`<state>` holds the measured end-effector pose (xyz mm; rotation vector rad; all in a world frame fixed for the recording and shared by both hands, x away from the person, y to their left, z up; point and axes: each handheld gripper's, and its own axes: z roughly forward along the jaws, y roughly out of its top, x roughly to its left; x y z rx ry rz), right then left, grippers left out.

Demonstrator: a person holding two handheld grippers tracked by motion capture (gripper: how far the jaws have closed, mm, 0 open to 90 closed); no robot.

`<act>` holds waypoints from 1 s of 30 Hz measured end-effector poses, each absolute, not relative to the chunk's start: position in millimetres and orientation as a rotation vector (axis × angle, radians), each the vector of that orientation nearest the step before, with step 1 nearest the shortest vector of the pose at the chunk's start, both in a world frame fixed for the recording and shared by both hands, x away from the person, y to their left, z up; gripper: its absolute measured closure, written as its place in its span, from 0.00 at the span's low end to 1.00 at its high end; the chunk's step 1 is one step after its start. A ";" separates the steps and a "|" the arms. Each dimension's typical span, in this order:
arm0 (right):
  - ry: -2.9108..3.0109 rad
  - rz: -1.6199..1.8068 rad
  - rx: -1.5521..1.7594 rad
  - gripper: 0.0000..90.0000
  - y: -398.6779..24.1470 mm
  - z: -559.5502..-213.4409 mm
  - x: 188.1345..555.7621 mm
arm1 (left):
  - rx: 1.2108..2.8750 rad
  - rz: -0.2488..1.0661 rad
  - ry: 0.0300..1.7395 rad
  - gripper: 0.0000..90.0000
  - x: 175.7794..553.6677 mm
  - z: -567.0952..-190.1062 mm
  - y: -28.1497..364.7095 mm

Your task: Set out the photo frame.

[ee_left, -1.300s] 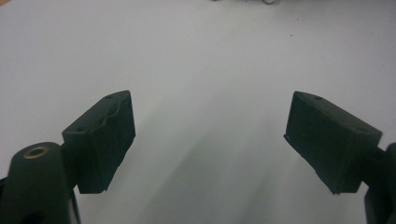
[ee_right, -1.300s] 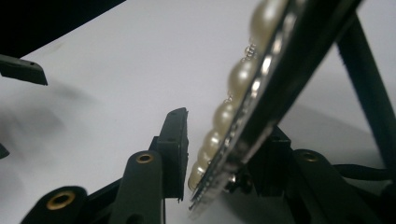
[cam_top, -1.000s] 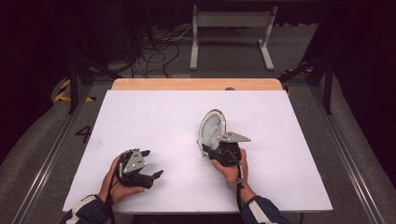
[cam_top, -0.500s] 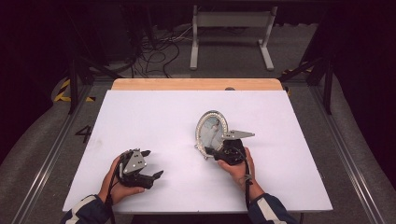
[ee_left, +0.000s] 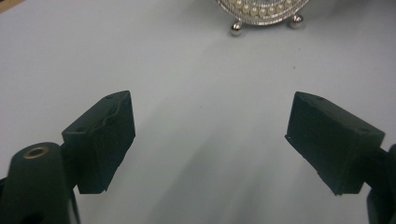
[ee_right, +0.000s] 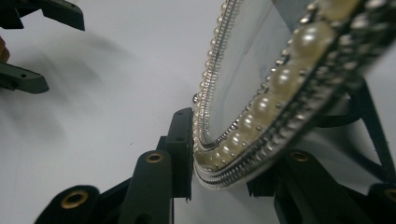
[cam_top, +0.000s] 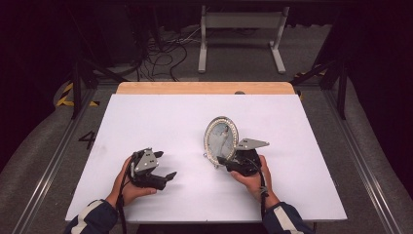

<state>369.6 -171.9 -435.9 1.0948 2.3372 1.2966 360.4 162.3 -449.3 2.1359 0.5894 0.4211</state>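
An oval picture frame (cam_top: 221,139) with a pearl and silver rim stands upright on the white table (cam_top: 160,122), right of centre. My right gripper (cam_top: 225,159) reaches its lower right edge from the near side. In the right gripper view the rim (ee_right: 243,140) sits between the jaws of the right gripper (ee_right: 219,184). One pad (ee_right: 183,149) lies against it and the other is partly hidden. These jaws have just been opening. My left gripper (cam_top: 165,164) rests near the front left, open and empty (ee_left: 210,140). The frame's ball feet (ee_left: 236,29) are ahead of it.
A wooden strip (cam_top: 204,87) borders the table's far edge. Beyond it are cables and a metal stand (cam_top: 241,34) on the floor. Rails run along both sides of the table. The left gripper (ee_right: 42,46) is at the top left of the right gripper view.
The picture frame has gone from leaning to upright and shifted slightly left with the right gripper. The left hand has stayed put.
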 end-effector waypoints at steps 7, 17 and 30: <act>2.290 1.298 1.086 0.77 -176.2 -432.0 360.7 | 2.111 0.345 0.534 0.18 383.1 -439.5 131.7; 2.228 1.270 1.123 0.67 -187.8 -427.6 349.1 | 2.134 0.263 0.505 0.17 419.5 -447.6 87.8; 2.117 1.335 1.075 0.76 -200.3 -407.9 331.3 | 2.105 0.179 0.503 0.19 436.6 -451.2 68.6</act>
